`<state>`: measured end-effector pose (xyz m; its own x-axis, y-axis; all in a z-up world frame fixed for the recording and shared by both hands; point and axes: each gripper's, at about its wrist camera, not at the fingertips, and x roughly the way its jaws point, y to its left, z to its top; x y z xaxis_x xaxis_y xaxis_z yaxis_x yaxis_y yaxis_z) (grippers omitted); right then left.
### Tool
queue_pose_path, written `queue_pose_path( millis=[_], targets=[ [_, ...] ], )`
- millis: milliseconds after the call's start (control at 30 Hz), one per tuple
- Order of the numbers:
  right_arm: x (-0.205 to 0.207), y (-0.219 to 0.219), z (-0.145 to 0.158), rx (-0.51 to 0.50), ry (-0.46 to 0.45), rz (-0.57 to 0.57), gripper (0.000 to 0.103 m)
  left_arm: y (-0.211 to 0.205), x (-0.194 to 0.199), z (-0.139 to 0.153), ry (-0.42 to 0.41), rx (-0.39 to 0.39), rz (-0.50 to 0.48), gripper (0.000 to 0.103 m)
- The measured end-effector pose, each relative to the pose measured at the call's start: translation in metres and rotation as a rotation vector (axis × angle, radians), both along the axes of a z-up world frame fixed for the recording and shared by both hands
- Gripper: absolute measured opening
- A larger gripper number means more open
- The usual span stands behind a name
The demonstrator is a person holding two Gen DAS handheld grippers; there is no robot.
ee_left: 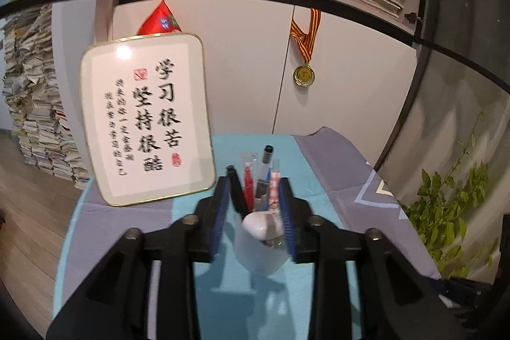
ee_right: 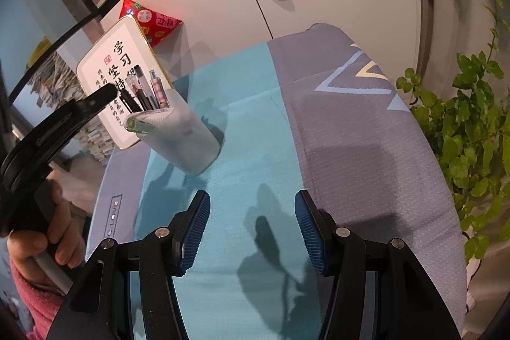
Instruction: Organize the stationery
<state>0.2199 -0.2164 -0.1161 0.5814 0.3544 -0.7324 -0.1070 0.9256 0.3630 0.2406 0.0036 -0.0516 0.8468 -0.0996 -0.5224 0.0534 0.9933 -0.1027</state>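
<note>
A frosted pen cup [ee_left: 258,257] stands on the teal part of the tablecloth [ee_left: 223,292]. It holds a black pen, a red pen [ee_left: 248,184], a grey marker [ee_left: 266,161], a pink checked pen and a rounded white item [ee_left: 256,227] at its mouth. My left gripper [ee_left: 255,180] hovers over the cup, open, its blue pads either side of the pens without pressing on them. In the right wrist view the cup [ee_right: 188,142] sits at the left with one left finger [ee_right: 102,96] above it. My right gripper [ee_right: 251,196] is open over bare cloth, holding nothing.
A framed calligraphy board [ee_left: 143,120] leans against the white cabinet just behind and left of the cup. A medal [ee_left: 304,75] hangs on the cabinet door. A leafy plant [ee_right: 471,123] stands off the table's right edge. A hand [ee_right: 38,241] holds the left gripper.
</note>
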Motion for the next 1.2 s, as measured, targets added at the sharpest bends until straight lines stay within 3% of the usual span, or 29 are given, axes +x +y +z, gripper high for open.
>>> queue_pose_path(
  millis=[67, 200, 400, 567, 767, 1067, 1200],
  targets=[
    [-0.003, 0.003, 0.003, -0.006, -0.007, 0.002, 0.056, 0.001, -0.011, 0.001, -0.019, 0.036, 0.014, 0.053],
    [-0.013, 0.010, 0.011, -0.032, -0.033, 0.005, 0.056, -0.006, -0.037, -0.001, -0.036, 0.142, 0.014, 0.059],
    [-0.040, 0.021, 0.039, -0.067, -0.108, -0.006, 0.056, -0.010, -0.076, 0.008, -0.055, 0.161, -0.033, 0.078],
    [-0.079, 0.031, 0.072, -0.124, -0.226, -0.036, 0.056, -0.011, -0.114, 0.025, -0.097, 0.152, -0.065, 0.093],
    [-0.129, 0.039, 0.102, -0.168, -0.331, -0.088, 0.059, -0.004, -0.158, 0.045, -0.149, 0.135, -0.041, 0.101],
    [-0.197, 0.053, 0.138, -0.232, -0.479, -0.130, 0.060, 0.009, -0.224, 0.070, -0.232, 0.124, -0.004, 0.102],
    [-0.233, 0.054, 0.161, -0.225, -0.583, -0.182, 0.078, 0.015, -0.248, 0.083, -0.264, 0.102, 0.012, 0.102]
  ],
)
